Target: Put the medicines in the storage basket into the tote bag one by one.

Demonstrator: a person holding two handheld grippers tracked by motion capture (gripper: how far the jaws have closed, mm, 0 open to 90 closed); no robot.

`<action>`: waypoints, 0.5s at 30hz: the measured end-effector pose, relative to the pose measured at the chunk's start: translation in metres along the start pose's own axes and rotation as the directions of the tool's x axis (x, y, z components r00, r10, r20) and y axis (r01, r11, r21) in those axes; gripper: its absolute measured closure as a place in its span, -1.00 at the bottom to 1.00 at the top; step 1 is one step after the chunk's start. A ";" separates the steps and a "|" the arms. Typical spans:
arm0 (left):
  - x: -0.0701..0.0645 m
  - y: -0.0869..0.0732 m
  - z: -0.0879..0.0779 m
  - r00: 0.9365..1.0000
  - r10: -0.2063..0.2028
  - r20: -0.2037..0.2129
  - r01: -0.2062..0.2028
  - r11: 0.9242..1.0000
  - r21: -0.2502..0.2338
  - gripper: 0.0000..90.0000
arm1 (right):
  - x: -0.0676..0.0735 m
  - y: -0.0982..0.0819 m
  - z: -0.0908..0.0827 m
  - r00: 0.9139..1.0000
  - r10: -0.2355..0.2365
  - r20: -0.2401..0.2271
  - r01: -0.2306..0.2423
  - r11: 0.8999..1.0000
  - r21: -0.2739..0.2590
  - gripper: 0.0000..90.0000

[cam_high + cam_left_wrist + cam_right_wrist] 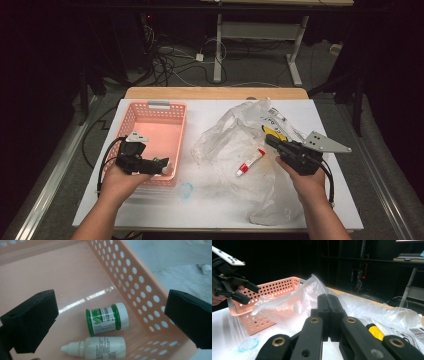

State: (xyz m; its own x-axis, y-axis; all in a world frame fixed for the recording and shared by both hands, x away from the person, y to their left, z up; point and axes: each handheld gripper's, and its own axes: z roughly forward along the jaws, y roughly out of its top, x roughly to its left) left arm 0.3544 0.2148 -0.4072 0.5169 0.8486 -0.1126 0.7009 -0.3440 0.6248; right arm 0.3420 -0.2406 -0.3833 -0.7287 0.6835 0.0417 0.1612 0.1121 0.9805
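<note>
The left gripper (pixel 110 315) hangs over the near end of the pink basket (pixel 131 117), its jaws spread wide with nothing between them. Below it, on the basket floor, lie a small green-capped jar (pixel 107 318) and a white dropper bottle (pixel 100 348), side by side and just touching. The right gripper (pixel 328 315) has its jaws pressed together on a fold of the clear plastic bag (pixel 235 137), holding it up on the white table (pixel 210 210).

The work in hand looks like moving small items from the bag to the basket. To do it well, the right gripper should keep the bag's mouth lifted and steady, while the left gripper crosses with jaws open and takes the next item square across its body. The likeliest one is the red-and-white tube (pixel 251 162), which lies inside the bag between the two grippers.

The bag's crumpled film blurs what is under it: a yellow-and-black object (pixel 375 332) beside the right jaws cannot be identified, nor can the printed label farther back. A faint bluish ring (pixel 185 190) sits on the table near the basket.
</note>
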 end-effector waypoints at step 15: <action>0.008 0.020 0.035 1.000 -0.027 0.001 0.026 0.948 0.317 -0.97 | -0.001 0.001 -0.002 1.000 0.006 0.003 -0.006 1.000 -0.007 1.00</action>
State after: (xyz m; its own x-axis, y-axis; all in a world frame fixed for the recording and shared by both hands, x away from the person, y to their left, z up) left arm 0.3899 0.2011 -0.4230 0.4979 0.8574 -0.1302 0.8336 -0.4318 0.3445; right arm 0.3416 -0.2425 -0.3819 -0.7258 0.6863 0.0466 0.1607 0.1033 0.9816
